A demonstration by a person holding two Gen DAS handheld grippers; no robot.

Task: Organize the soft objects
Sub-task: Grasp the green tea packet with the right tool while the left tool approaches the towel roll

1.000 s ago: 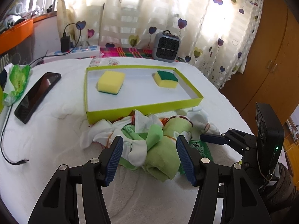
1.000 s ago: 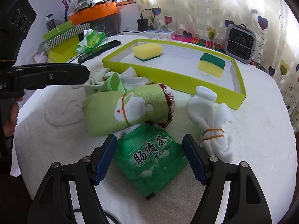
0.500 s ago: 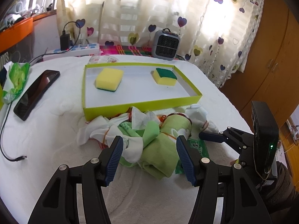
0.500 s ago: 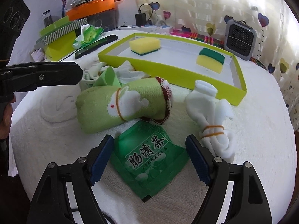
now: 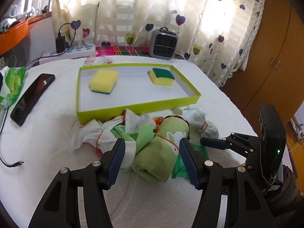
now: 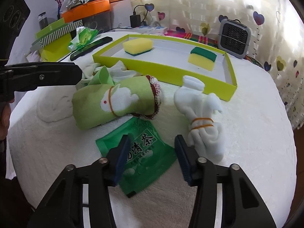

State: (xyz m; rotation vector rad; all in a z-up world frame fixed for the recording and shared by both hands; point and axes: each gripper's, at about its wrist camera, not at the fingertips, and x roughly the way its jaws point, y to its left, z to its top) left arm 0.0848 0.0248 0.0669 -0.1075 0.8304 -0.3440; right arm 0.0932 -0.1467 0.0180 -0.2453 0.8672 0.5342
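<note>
The right tongs (image 6: 151,153) have narrowed since a second ago and are closing around the green tea sachet (image 6: 140,148), pads not yet pressing it. On the left, the left tongs (image 5: 152,152) stand released, straddling the rolled green rabbit towel (image 5: 165,148). Right of the sachet lies the banded white sock bundle (image 6: 201,117), near the green tray (image 6: 232,85). The flat, slick sachet could slip out.

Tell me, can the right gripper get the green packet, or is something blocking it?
Probably yes. The right gripper sits right over the green packet, its jaws closing with the packet between them. Nothing lies on top there; the green rolled towel covers only its far edge.
</note>
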